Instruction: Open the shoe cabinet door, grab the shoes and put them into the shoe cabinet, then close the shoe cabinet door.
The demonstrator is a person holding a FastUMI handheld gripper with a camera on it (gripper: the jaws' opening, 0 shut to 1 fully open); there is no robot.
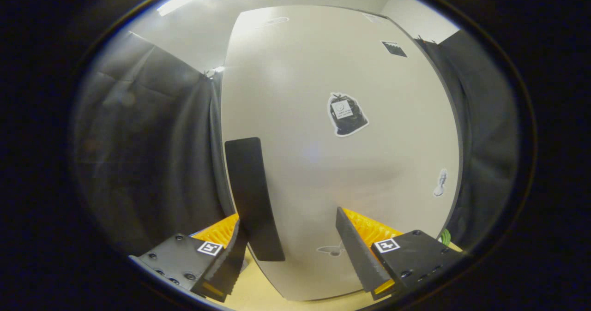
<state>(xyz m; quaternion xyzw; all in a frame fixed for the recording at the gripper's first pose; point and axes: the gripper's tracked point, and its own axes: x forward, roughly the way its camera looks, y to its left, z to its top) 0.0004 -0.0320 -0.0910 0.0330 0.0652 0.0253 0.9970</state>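
Note:
The shoe cabinet's pale door (323, 172) stands close in front of me, facing the gripper. A long black upright handle (253, 195) is fixed near the door's left edge. My gripper (291, 230) is open, its fingers spread wide and low against the door. The handle's lower end sits between the fingers, right beside the left finger (231, 260) and well apart from the right finger (358, 251). Nothing is pressed between them. I cannot tell whether the door is fully closed.
Black cloth hangs to the left (152, 163) and right (485, 140) of the cabinet. The door carries a black bag sticker (346, 114) and smaller stickers (441, 183). Light wooden floor (258, 295) lies under the fingers. Something green (444, 237) peeks out at the cabinet's lower right.

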